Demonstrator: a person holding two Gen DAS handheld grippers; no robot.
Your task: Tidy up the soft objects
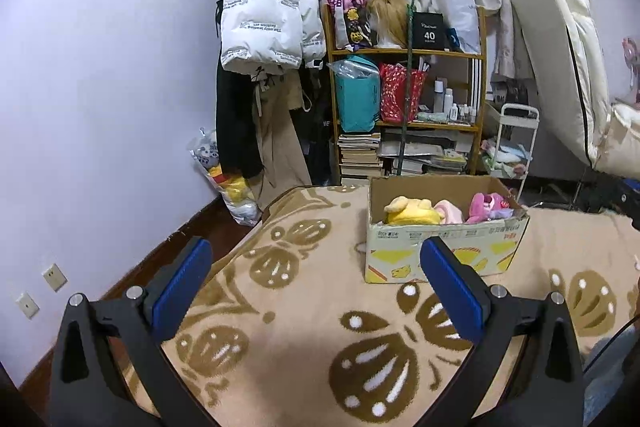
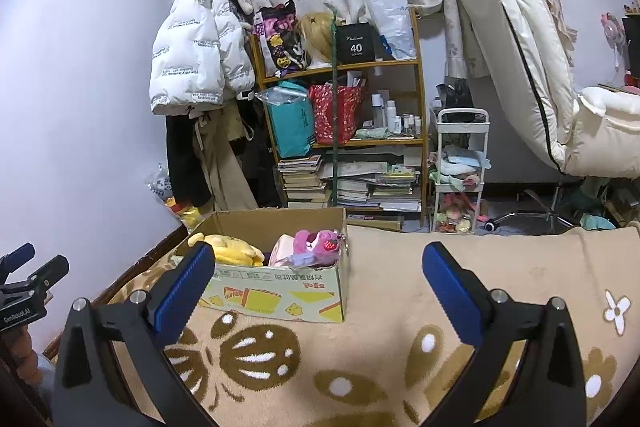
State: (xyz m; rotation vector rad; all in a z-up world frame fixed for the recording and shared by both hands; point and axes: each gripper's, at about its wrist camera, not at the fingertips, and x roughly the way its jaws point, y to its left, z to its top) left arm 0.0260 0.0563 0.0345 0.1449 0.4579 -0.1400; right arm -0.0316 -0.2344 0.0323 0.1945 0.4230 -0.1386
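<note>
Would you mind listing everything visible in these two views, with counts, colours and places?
Printed cardboard box: one, white and yellow front, open, on the blanket.
Yellow plush toy: one, inside the box, left side.
Pale pink soft item: one, inside the box, middle.
Magenta plush toy: one, inside the box, right side.
Beige patterned blanket: one, brown motifs, under the box.
Wooden shelf unit: one, tan, against the curtain, holding bags, bottles and stacked books.
White puffer jacket: one, hanging left of the shelf.
White trolley: one, right of the shelf.
Cream padded chair: one, far right.
Left tool: black with blue pads, open, empty.
Right tool: black with blue pads, open, empty.
</note>
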